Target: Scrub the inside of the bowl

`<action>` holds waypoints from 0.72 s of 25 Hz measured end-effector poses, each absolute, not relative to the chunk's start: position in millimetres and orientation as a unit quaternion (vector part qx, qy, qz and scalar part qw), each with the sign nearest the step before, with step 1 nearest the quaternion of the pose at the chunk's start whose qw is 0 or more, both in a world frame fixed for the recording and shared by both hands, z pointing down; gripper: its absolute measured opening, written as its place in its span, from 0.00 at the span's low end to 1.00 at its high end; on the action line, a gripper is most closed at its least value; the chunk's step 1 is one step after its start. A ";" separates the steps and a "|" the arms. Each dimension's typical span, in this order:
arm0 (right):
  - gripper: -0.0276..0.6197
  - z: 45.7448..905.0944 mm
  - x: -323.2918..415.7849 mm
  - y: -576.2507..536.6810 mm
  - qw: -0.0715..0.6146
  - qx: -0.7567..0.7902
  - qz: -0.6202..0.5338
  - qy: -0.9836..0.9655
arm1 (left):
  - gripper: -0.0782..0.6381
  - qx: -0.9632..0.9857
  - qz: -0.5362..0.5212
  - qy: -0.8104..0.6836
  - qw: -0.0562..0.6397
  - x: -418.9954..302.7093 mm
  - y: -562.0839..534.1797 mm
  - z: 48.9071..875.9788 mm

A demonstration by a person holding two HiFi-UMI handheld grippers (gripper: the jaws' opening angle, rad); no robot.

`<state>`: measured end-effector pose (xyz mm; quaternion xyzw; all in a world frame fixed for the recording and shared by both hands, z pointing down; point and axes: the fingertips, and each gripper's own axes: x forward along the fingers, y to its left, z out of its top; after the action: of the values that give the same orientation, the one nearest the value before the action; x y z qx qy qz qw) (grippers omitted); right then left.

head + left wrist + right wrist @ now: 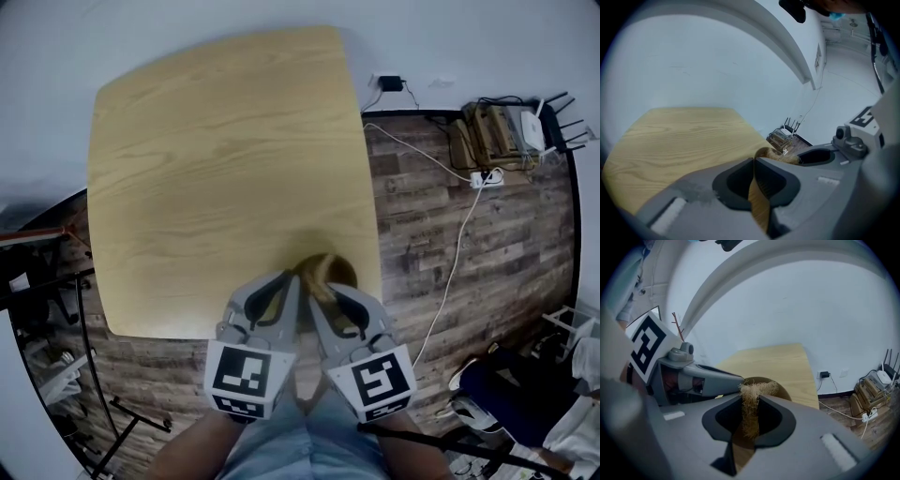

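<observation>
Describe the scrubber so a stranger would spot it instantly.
Find the light wooden table; at its near right corner is a brown bowl. Over the bowl, the right gripper pinches the scrubber: a pale, frayed, fibrous tuft, the only straw-like thing amid smooth wood.

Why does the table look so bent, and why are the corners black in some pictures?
Head view: the wide-angle lens bows the table edges and the floor. Left gripper view: black round vignette in the corners, near foreground soft. Right gripper view: same vignette; the fibre scrubber reads fairly sharp.
</observation>
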<state>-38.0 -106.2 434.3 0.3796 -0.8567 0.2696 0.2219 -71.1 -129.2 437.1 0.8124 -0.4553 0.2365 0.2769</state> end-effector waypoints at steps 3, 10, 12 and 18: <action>0.14 435.9 -45.4 -105.6 0.230 0.361 0.266 -0.864 | 0.16 0.816 0.233 -0.451 0.276 -70.6 -131.9 435.2; 0.14 441.4 -61.8 -90.1 0.252 0.302 0.259 -0.882 | 0.16 0.823 0.228 -0.442 0.274 -70.8 -131.9 433.0; 0.14 441.9 -66.8 -83.5 0.259 0.284 0.263 -0.885 | 0.16 0.821 0.227 -0.445 0.275 -74.3 -132.0 433.5; 0.14 436.3 -69.0 -69.5 0.255 0.261 0.273 -0.890 | 0.16 0.813 0.227 -0.466 0.266 -85.5 -139.1 432.7</action>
<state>-69.0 -69.5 436.3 0.2614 -0.8901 0.2727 0.2552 -85.5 -139.1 432.7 0.8126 -0.4663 0.2265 0.2664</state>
